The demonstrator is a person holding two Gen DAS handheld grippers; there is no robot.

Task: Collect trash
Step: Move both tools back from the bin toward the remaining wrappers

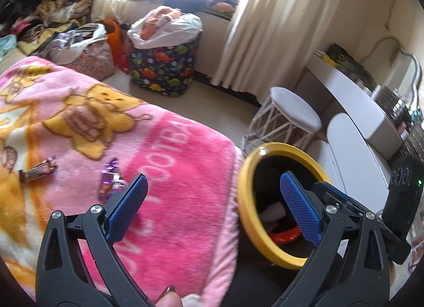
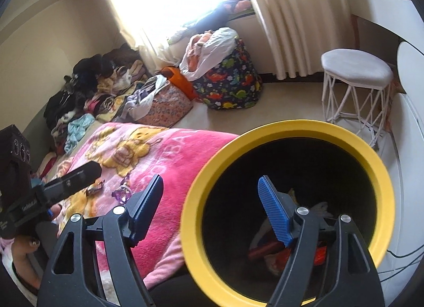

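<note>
Both grippers [image 1: 213, 206] [image 2: 210, 205] spread, empty — yellow-rimmed bin [image 2: 288, 129] beside pink blanket [image 1: 169, 174], purple wrapper [image 1: 110, 182] on it.

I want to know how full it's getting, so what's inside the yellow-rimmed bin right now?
The bin holds some trash at the bottom: a red wrapper and white crumpled paper. The right gripper finger hides part of the bottom, and the inside is too dark to judge the rest.

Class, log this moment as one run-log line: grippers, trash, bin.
left gripper open | right gripper open | purple wrapper and brown wrapper on pink blanket | yellow-rimmed bin holds trash
</note>
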